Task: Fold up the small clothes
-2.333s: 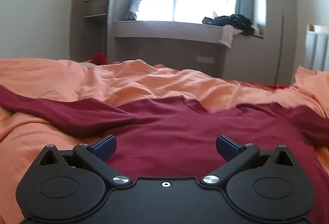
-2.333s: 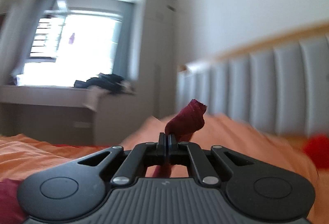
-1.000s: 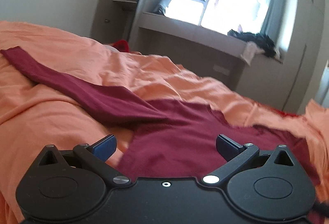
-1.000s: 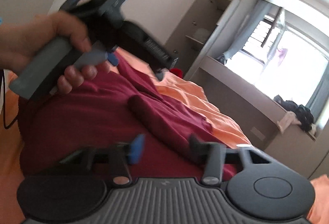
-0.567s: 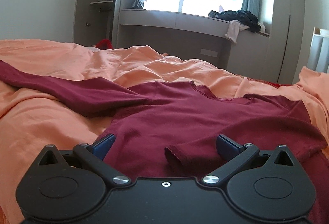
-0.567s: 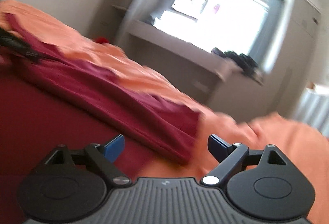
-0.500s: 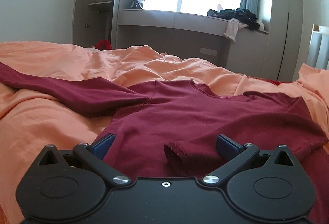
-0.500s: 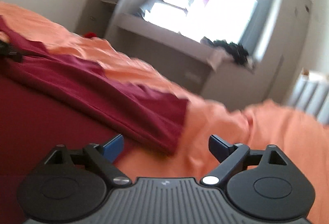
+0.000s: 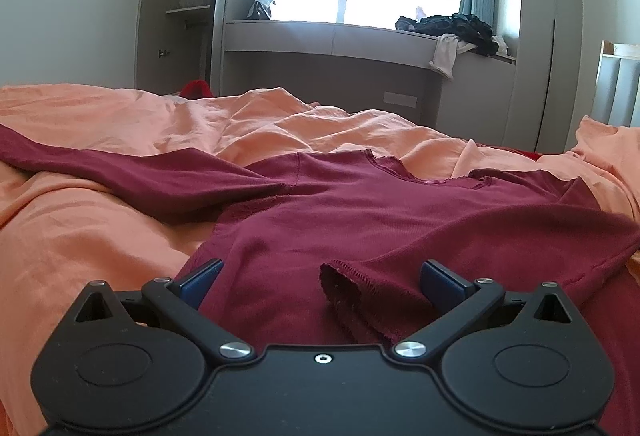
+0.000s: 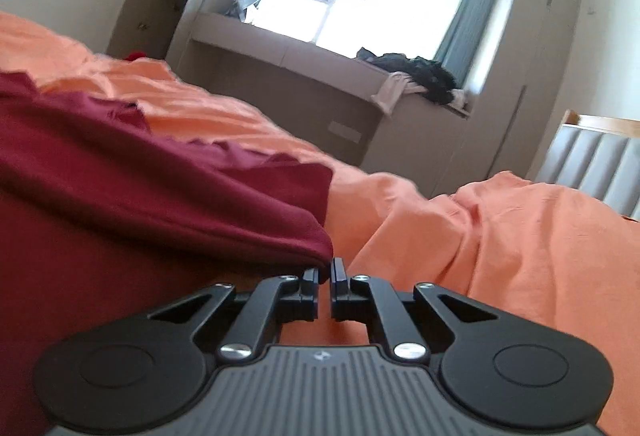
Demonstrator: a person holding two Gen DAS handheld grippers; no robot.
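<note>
A dark red long-sleeved top (image 9: 360, 212) lies spread on the orange bed sheet (image 9: 100, 236). Its right sleeve is folded across the body, with the cuff (image 9: 352, 284) lying between my left gripper's fingers. Its left sleeve (image 9: 120, 172) stretches out to the left. My left gripper (image 9: 320, 276) is open and empty just above the top. My right gripper (image 10: 325, 270) is shut at the folded right edge of the top (image 10: 168, 196); I cannot tell whether cloth is pinched between its jaws.
The orange sheet (image 10: 520, 256) is rumpled in ridges around the top. A grey window bench (image 9: 360, 48) with a pile of dark clothes (image 9: 452, 26) stands beyond the bed. A padded headboard (image 10: 600, 164) is at the right. A small red object (image 9: 196, 88) lies past the far edge.
My right gripper let go of the sleeve cuff, which now lies across the top's body. It swung to the top's right edge and closed there. My left gripper stayed open.
</note>
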